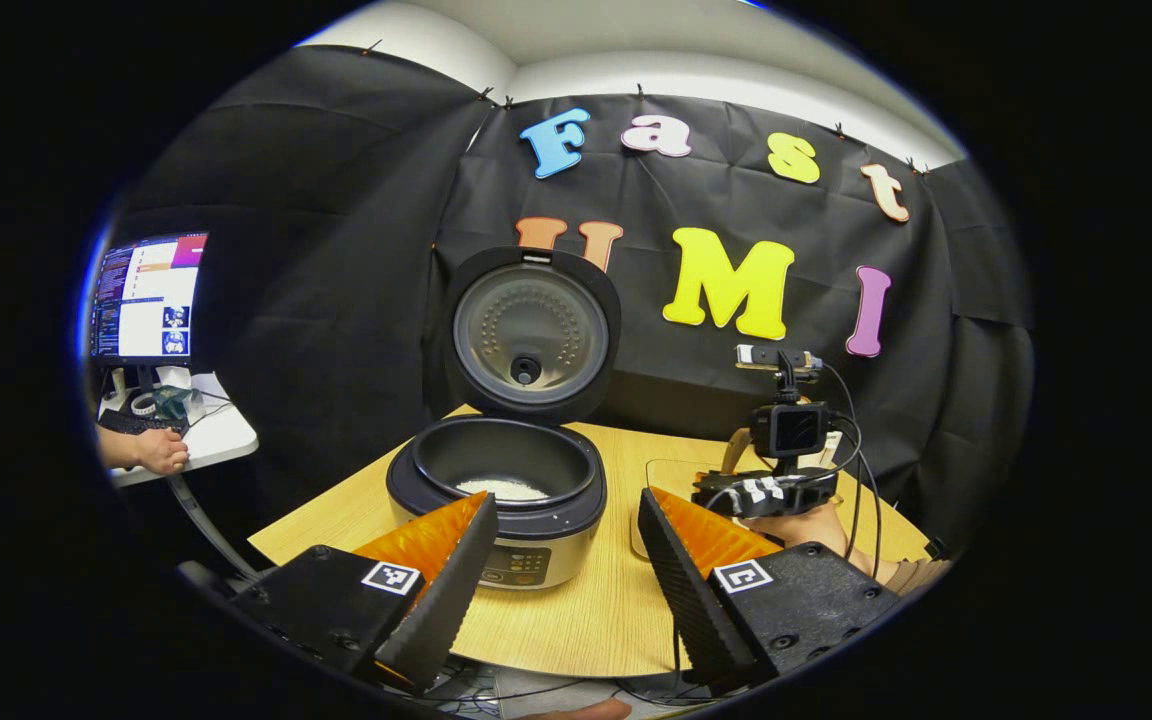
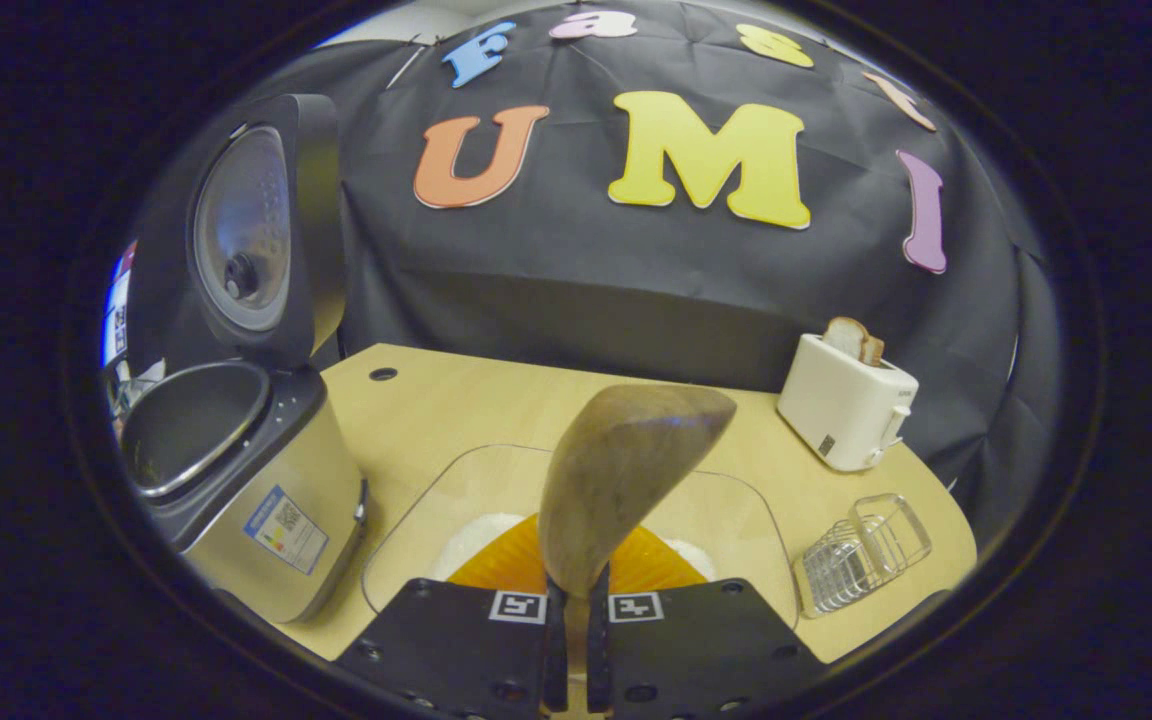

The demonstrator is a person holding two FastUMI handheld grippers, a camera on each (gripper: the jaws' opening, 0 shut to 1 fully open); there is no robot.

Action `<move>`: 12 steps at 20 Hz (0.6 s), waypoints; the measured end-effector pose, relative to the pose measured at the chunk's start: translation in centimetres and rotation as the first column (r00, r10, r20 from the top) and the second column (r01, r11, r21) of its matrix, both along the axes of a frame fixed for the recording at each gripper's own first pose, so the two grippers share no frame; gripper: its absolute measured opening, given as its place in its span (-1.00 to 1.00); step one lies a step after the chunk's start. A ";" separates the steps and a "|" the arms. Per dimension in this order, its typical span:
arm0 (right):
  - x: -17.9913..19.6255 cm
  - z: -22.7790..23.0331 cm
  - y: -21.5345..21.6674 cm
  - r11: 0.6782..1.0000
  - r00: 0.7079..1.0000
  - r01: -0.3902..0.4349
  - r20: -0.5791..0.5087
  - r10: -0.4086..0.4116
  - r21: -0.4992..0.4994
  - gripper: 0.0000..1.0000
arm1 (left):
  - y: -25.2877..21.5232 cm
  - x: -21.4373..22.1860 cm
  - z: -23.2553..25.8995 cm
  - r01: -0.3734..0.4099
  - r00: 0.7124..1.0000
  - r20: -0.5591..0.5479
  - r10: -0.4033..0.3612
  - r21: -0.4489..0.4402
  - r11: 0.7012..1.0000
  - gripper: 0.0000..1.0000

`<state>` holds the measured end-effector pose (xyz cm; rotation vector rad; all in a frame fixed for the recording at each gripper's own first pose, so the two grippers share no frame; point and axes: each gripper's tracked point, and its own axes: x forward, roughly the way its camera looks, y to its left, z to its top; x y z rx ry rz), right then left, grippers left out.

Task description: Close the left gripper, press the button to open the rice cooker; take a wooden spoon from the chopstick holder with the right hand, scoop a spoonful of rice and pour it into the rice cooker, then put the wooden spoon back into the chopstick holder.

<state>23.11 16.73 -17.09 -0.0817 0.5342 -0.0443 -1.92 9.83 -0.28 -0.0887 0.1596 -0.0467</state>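
Observation:
The rice cooker stands on the wooden table with its lid up; a little white rice lies in its pot. My left gripper is open, its fingers held apart in front of the cooker's control panel. In the right gripper view, my right gripper is shut on the handle of the wooden spoon, whose bowl sticks up over a clear glass dish holding white rice. The cooker stands to its left. The right gripper also appears right of the cooker in the left gripper view.
A white toaster with a bread slice stands at the table's back right. A clear wire-like holder lies at the right edge. Beyond the table on the left, a monitor stands on a small white desk, where a person's hand rests.

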 end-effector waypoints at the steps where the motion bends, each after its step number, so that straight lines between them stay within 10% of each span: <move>1: 0.0 -0.1 0.4 1.000 1.000 0.010 -0.005 -0.010 0.014 -0.85 | 0.0 -0.1 0.0 0.002 1.000 0.001 -0.002 -0.001 1.000 0.82; 12: 0.1 -0.2 2.2 0.952 0.997 0.078 -0.024 -0.075 0.295 -0.84 | 0.3 0.3 -0.3 0.001 1.000 -0.011 -0.002 -0.015 1.000 0.82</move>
